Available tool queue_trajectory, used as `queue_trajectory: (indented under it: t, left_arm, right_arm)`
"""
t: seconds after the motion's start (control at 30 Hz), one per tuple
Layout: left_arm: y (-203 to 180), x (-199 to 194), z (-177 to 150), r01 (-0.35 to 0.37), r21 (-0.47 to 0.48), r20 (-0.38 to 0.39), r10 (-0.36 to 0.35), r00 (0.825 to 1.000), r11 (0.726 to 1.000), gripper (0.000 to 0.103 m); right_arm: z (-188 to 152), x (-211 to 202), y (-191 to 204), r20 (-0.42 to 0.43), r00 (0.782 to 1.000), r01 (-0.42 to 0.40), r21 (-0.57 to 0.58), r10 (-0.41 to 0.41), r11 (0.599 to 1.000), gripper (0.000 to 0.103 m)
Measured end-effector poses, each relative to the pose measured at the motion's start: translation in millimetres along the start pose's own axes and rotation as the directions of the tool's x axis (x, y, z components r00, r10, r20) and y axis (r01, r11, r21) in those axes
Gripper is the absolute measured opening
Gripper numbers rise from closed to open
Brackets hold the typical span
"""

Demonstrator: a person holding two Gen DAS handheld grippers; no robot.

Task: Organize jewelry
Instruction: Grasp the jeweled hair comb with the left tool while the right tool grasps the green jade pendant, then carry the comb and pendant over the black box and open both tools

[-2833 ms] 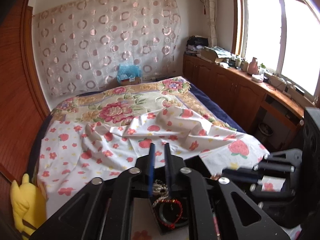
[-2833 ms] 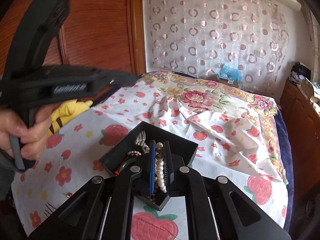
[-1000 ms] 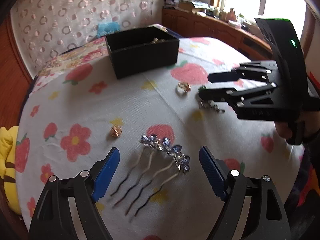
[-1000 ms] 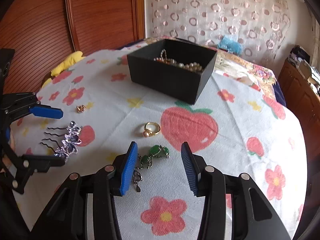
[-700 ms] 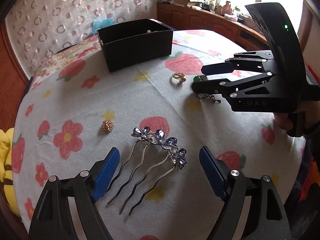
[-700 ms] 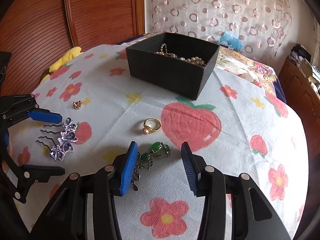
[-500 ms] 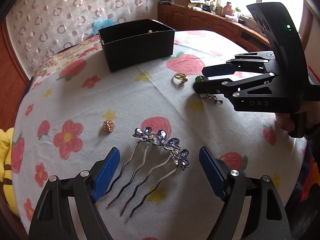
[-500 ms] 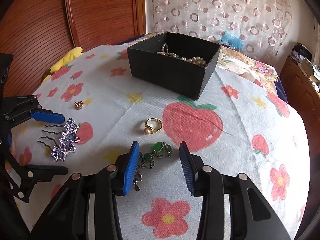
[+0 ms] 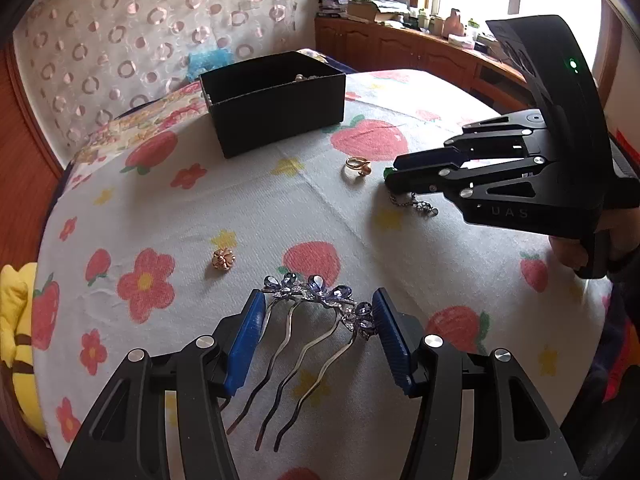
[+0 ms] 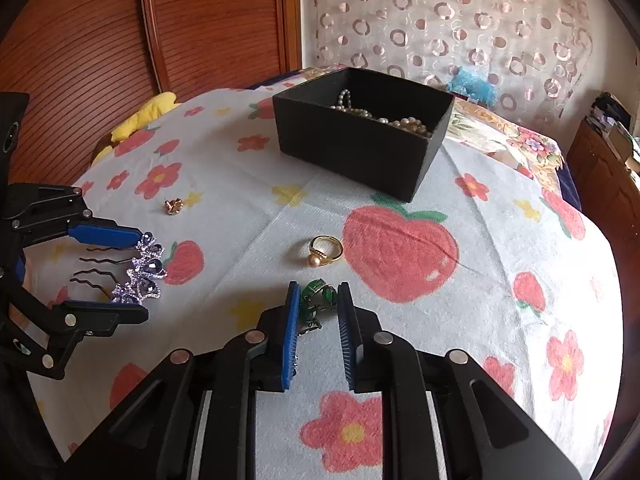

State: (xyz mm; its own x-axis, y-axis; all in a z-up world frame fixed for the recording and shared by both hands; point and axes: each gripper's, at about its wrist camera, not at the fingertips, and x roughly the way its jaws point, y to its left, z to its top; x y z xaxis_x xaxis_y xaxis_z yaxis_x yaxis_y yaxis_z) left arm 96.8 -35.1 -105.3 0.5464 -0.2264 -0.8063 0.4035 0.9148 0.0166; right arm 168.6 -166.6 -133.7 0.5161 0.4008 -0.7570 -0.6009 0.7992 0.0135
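Your left gripper (image 9: 318,340) sits low over the flowered cloth (image 9: 248,216) with its blue pads (image 9: 246,340) on either side of the hair comb (image 9: 316,312). The pads are at the ends of the jeweled top; whether they press it or only touch it, I cannot tell, and the comb's wavy prongs run back between your fingers. Your right gripper (image 10: 318,336) is narrowed around the green pendant (image 10: 318,294), its pads (image 10: 291,336) close on both sides with a small gap visible, so it has not clearly pinched it. From the left view, the pendant's chain (image 9: 414,204) trails on the cloth under that gripper.

Between your two grippers, a gold ring (image 10: 326,250) with a pearl lies just ahead of the pendant, and a small gold earring (image 9: 223,258) lies ahead and to the left of the comb. Farther back stands the black box (image 10: 352,148), open at the top, with a pearl necklace (image 10: 384,118) lying inside. A yellow plush toy (image 9: 16,320) shows at the cloth's left edge.
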Motion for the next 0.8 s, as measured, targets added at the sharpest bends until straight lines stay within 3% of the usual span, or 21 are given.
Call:
queue_trajectory:
  t: [0.37, 0.8]
  left_arm:
    - [7.4, -12.9, 8.0, -0.003, -0.032, 0.050, 0.004, 0.999, 0.999, 0.053]
    - [16.9, -17.4, 31.8, 0.016, -0.082, 0.120, -0.006, 0.993, 0.997, 0.053]
  right_arm:
    - [10.4, -23.6, -13.8, 0.071, 0.997, -0.007, 0.034, 0.004, 0.999, 0.018]
    - [45.0, -45.2, -31.0, 0.142, 0.990, 0.008, 0.046, -0.015, 0.999, 0.018]
